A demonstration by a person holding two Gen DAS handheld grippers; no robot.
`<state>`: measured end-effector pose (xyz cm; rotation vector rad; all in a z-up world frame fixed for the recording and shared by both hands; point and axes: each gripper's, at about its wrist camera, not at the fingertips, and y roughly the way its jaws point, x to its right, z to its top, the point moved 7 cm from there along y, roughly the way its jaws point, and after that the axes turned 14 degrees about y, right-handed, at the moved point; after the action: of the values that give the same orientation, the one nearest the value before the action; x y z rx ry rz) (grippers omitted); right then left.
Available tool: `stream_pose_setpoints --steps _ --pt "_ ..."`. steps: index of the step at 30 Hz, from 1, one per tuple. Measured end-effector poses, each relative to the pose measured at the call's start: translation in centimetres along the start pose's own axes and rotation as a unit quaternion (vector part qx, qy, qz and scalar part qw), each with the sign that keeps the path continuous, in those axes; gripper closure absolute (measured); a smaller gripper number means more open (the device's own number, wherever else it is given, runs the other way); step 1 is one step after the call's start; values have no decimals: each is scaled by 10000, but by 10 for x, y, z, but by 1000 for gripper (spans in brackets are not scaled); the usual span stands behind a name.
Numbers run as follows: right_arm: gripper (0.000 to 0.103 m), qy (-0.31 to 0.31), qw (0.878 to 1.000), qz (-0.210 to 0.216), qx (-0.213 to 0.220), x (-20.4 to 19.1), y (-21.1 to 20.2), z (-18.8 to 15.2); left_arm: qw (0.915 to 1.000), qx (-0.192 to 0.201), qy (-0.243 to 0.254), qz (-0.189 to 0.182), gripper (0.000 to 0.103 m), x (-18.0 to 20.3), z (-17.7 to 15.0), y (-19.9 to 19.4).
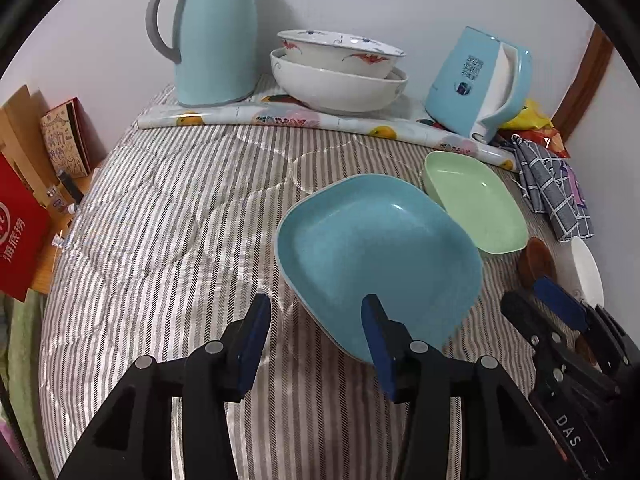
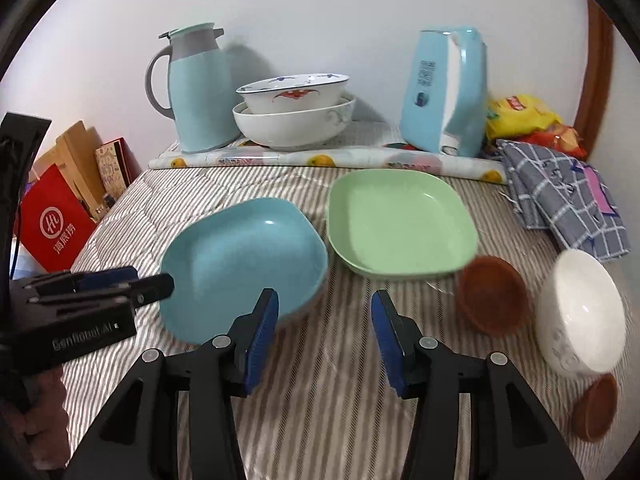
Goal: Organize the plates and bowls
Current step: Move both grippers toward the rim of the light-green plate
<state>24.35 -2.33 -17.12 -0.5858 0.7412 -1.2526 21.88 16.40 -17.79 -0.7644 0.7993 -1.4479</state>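
Blue plastic, by its matte look, makes up the square plate (image 2: 244,264) that we take as our landmark; it lies flat on the striped quilt (image 2: 320,400). Just beyond its right edge lies a matching green plate (image 2: 400,224); farther right are two small brown saucers (image 2: 494,294) and a white china bowl (image 2: 580,312) tipped on its side. Behind the blue plate, two white china bowls (image 2: 294,120) sit nested beside a thermos jug (image 2: 200,92).

The left gripper (image 1: 316,320) hovers over the blue plate's near-left edge, jaws partly apart, one pad over the plate, nothing held. The right gripper (image 2: 325,312) hangs at the plate's near-right corner, likewise partly apart and empty.

We judge both plates light, stiff and unbreakable, though smooth; the raised rim is the place to pinch, one pad inside, one beneath. The quilt gives underfoot, easing a pad under the rim. The china bowl is heavier, slick and fragile; take it by its rim.
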Motion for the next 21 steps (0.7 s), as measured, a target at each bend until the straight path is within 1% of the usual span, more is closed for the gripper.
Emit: stream_pose_setpoints --steps 2,6,13,19,21 --pt "55 70 10000 -11 22 7 -8 -3 10000 45 -2 -4 58 3 1 -6" --pt "44 282 9996 -70 66 25 -25 -8 9999 146 33 -27 58 14 3 -18" --pt "43 517 9977 -335 298 59 -53 -2 9992 360 148 -91 58 39 15 -36" --pt "41 603 9954 -482 560 80 -73 15 9985 480 247 -130 58 56 32 -44" --pt "29 750 9942 -537 554 88 -75 22 9982 523 252 -149 58 60 38 -46"
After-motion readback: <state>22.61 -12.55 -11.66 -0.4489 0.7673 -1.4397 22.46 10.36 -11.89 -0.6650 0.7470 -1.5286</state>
